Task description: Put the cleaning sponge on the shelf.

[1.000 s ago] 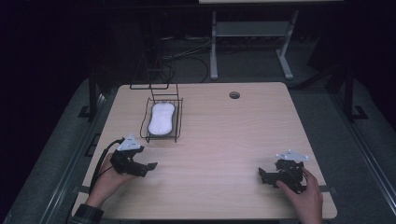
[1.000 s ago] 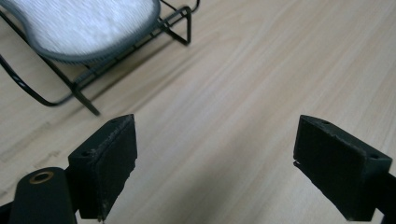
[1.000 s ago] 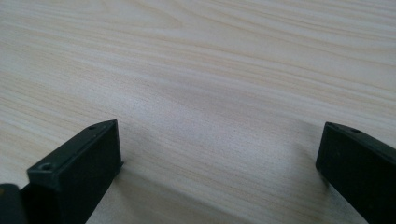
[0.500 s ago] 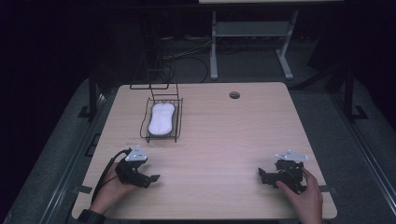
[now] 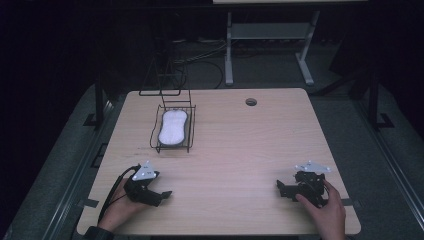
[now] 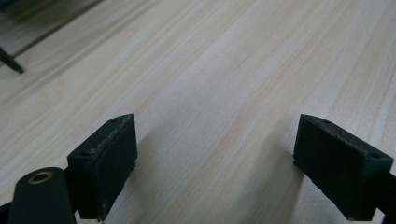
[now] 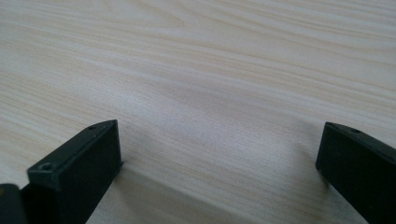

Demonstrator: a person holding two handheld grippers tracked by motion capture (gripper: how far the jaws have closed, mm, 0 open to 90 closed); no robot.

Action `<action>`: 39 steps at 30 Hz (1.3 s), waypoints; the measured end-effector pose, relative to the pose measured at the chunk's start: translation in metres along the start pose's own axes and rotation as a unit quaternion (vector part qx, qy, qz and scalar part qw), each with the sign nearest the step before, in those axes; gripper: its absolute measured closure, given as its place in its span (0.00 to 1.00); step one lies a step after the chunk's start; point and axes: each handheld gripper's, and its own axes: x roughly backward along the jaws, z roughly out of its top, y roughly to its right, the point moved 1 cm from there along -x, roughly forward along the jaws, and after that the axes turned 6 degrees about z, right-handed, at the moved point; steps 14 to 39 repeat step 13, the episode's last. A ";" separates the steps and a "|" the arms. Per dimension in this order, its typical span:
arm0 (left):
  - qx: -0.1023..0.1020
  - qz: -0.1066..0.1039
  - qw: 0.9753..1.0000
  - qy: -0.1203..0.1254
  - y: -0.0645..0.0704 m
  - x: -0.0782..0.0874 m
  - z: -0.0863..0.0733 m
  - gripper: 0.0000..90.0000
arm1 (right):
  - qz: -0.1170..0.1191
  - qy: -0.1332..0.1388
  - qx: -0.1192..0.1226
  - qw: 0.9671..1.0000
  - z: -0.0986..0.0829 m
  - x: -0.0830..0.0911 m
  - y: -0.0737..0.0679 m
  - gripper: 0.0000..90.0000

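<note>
Grippers rest low at the table's (image 5: 240,150) near edge, left gripper (image 5: 161,195) and right gripper (image 5: 281,188) both wide open and empty, so nothing looks begun, and next comes a reach to the white pad (image 5: 172,126) in the wire basket (image 5: 156,142) far-left.
</note>
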 end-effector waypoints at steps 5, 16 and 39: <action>0.000 -0.001 1.000 0.009 0.000 0.001 -0.002 0.14 | 0.000 0.000 0.000 1.000 0.000 0.000 0.000 0.00; 0.000 -0.001 1.000 0.009 0.000 0.001 -0.002 0.14 | 0.000 0.000 0.000 1.000 0.000 0.000 0.000 0.00; 0.000 -0.001 1.000 0.009 0.000 0.001 -0.002 0.14 | 0.000 0.000 0.000 1.000 0.000 0.000 0.000 0.00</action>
